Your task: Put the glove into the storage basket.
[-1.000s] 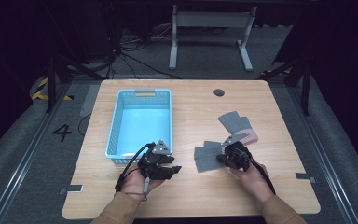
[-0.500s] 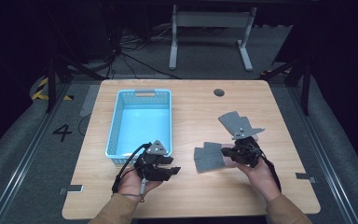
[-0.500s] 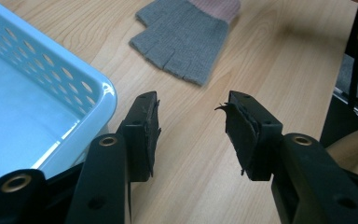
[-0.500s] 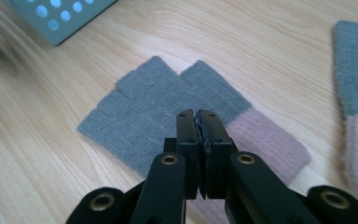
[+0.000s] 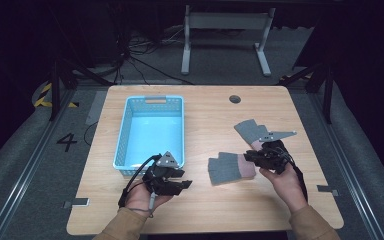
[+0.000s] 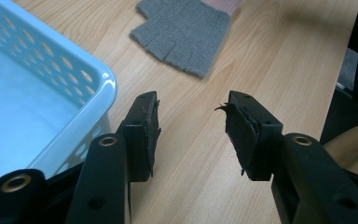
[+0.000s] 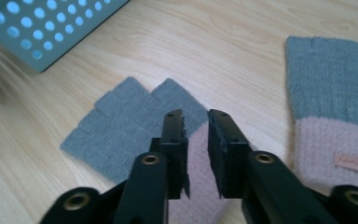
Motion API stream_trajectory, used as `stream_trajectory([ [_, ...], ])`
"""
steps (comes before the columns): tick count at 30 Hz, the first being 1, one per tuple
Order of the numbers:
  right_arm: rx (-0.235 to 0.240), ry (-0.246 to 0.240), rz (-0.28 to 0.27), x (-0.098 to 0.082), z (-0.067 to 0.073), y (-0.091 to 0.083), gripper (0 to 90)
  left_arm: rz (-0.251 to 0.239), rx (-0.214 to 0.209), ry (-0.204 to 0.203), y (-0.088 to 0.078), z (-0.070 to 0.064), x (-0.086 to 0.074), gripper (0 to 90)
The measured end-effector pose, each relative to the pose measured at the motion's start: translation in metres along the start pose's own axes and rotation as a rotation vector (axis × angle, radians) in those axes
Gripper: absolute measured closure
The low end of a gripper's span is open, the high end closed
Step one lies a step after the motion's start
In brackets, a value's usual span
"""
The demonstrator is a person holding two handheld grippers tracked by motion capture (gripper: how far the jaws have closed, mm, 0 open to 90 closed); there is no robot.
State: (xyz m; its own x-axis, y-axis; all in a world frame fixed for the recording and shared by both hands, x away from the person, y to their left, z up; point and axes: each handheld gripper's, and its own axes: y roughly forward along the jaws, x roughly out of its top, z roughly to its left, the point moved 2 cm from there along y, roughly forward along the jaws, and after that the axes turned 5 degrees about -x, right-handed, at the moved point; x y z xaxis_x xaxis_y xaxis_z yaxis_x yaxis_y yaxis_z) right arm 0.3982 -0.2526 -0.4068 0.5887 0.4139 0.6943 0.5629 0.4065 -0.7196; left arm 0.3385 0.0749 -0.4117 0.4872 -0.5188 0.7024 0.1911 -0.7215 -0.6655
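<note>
From above, my right hand-held gripper (image 5: 252, 158) hovers at the near glove (image 5: 230, 168) on the counter (image 5: 205, 110). My left hand-held gripper (image 6: 191, 126) gapes empty beside the basket (image 6: 51, 79). My right jaws, just opening, are slightly parted, nothing clamped.

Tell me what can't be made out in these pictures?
- Writing on the small label of the far glove, right gripper view: blurred, cut by the picture's edge.
- Cuff of the near glove, high view: partly behind the right claw.
- Basket interior, left gripper view: cut off by the left edge.
- Far glove in the high view: its lower part lies behind the claw's grey plate.
</note>
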Motion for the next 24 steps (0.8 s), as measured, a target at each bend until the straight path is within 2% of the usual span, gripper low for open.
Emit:
stream_trajectory([
  [12, -0.064, 0.012, 0.006, 0.027, -0.028, 0.004, 60.1, 0.008, 0.007, 0.004, -0.001, 0.002, -0.001, 54.3],
  [15, -0.078, 0.029, 0.011, 0.032, -0.038, 0.008, 56.6, 0.000, 0.007, -0.004, -0.002, 0.002, -0.001, 54.1],
  [21, -0.107, 0.060, 0.046, 0.035, -0.058, 0.018, 53.6, 0.011, 0.010, -0.004, 0.000, 0.003, -0.001, 54.0],
  [24, -0.117, 0.083, 0.063, 0.034, -0.068, 0.023, 49.4, 0.016, 0.011, -0.005, 0.000, 0.003, -0.002, 53.5],
])
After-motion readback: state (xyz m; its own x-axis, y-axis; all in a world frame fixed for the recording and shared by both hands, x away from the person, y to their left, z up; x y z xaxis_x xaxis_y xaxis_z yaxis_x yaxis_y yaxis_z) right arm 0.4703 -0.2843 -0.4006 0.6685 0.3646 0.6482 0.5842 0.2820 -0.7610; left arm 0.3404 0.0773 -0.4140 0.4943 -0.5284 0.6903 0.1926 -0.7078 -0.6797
